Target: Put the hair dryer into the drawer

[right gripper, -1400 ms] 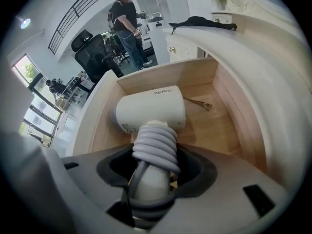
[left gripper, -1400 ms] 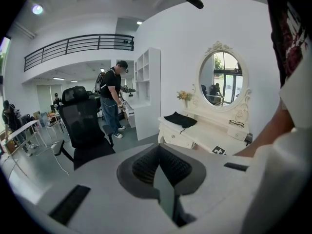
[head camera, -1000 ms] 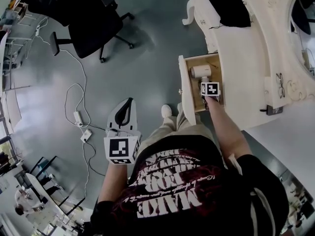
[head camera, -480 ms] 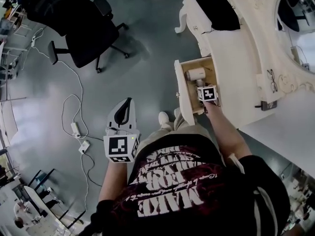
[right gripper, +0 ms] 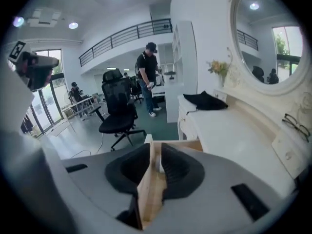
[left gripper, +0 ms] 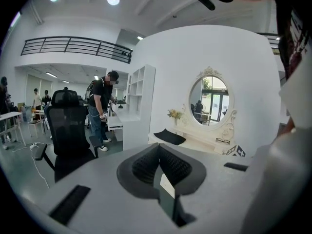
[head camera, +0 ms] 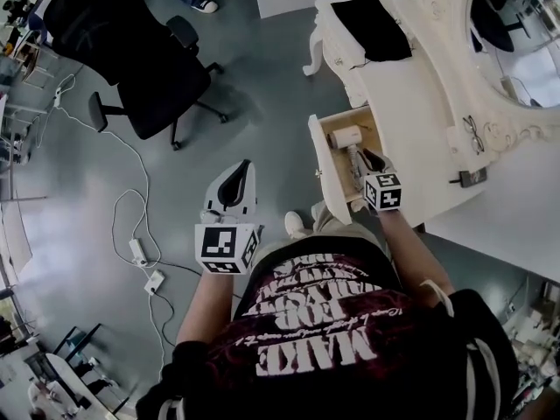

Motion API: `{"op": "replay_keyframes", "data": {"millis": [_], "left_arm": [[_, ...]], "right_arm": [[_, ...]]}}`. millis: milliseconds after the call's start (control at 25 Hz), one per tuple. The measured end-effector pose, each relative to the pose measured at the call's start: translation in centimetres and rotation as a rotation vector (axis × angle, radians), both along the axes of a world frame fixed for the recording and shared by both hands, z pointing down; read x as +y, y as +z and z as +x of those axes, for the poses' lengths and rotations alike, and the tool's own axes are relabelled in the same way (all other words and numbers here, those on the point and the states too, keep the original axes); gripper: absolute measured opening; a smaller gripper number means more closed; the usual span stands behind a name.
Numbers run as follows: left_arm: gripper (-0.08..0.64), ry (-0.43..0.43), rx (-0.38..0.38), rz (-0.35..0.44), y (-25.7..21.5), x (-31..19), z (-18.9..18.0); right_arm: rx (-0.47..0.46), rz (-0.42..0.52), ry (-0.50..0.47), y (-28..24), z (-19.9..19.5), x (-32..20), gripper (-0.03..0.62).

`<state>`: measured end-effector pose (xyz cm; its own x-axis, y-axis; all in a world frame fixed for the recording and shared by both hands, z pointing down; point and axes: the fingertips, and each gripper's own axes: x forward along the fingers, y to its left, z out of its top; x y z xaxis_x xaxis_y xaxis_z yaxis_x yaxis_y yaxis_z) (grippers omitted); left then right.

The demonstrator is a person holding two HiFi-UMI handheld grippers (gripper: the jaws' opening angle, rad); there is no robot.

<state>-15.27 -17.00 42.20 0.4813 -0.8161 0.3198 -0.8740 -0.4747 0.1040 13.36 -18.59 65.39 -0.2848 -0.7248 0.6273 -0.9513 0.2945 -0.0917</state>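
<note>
Left gripper (head camera: 238,178) is parked, jaws together, empty. The hair dryer (head camera: 346,136) now lies in the open drawer (head camera: 322,160). The right gripper (head camera: 369,158), at its 5 o'clock, has lifted clear, jaws just closing to a narrow empty gap. Placing looks done to me.

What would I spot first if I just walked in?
Probably the open drawer in the white dressing table, with a hair dryer lying inside it. Next, the big oval mirror at the head view's top right. Then the black chair on the grey floor at the top left.
</note>
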Motion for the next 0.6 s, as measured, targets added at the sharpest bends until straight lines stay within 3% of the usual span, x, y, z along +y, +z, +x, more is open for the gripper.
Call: {"op": "replay_keyframes", "data": {"millis": [120,280,600], "left_arm": [[0.005,0.011,0.015,0.019,-0.6,-0.1,-0.1],[0.005,0.033,0.028,0.034,-1.1,-0.1,0.1],[0.005,0.058,0.066,0.073,-3.3,0.0,0.7]], "right_arm": [[-0.004,0.114,0.007,-4.9,-0.7,0.2,0.034],[-0.020,0.225,-0.006,-10.2,-1.3,0.8,0.011],[-0.029,0.333,0.018,-17.9,-1.8,3.0,0.006]]}}
